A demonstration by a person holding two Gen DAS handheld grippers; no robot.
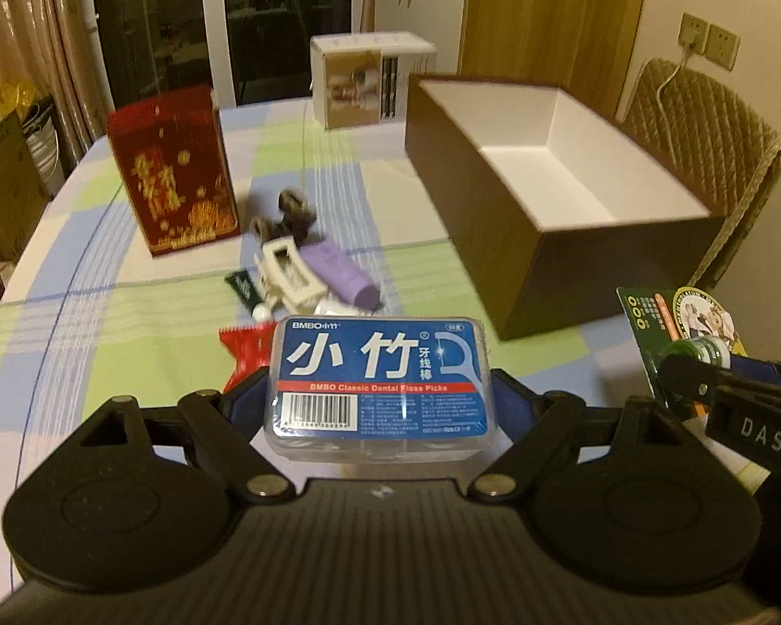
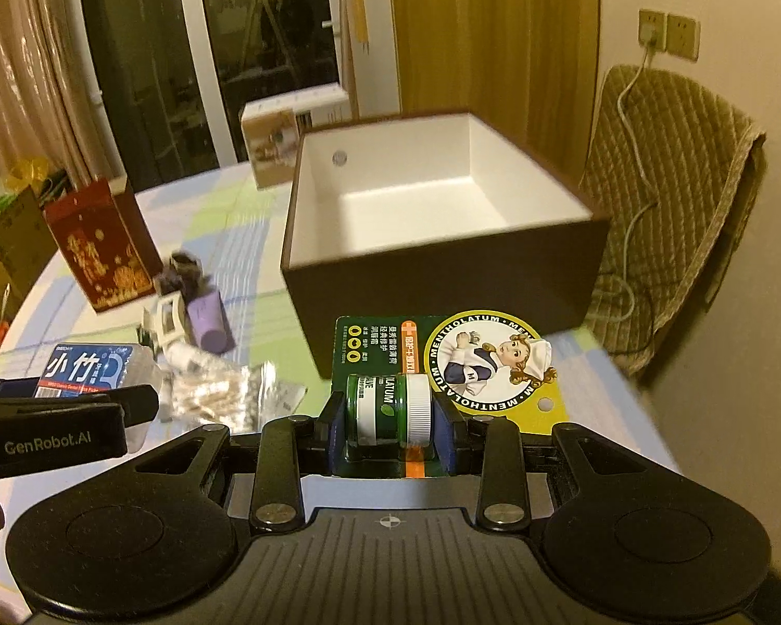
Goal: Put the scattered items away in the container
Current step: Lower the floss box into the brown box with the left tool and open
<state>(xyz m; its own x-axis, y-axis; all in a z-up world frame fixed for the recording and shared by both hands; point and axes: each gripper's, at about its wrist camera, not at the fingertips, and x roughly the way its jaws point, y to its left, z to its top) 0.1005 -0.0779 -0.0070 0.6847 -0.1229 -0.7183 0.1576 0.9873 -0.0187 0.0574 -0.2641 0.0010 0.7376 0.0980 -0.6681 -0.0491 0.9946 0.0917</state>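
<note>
Two grippers are loaded as we look along them: our left gripper [image 1: 380,401] clamps a blue dental floss pick box [image 1: 379,380] by its sides, jaws set wide around it, and our right gripper [image 2: 390,424] pinches narrowly on a green Mentholatum jar [image 2: 390,409] sealed to its printed card [image 2: 474,359]. Both items ride above a table [image 1: 130,312] with a rounded edge, covered in a pastel checked cloth of blue, green and cream. We see the brown container [image 2: 442,260], white inside and open on top, standing far right on the table, its near wall just beyond the card in the right wrist view. Left of it lies a loose cluster: a purple tube [image 1: 341,273], a cream plastic clip [image 1: 289,273] touching it, a dark furry thing behind them, and a red wrapper [image 1: 247,351] nearer us. A red and gold box [image 1: 174,172] stands far left, a white carton [image 1: 362,78] at the far edge. Bare cloth lies between the cluster and the container. Beyond the table we see curtains, dark glass doors, a wooden panel, and a quilted chair [image 2: 666,198] close to the container's right side
</note>
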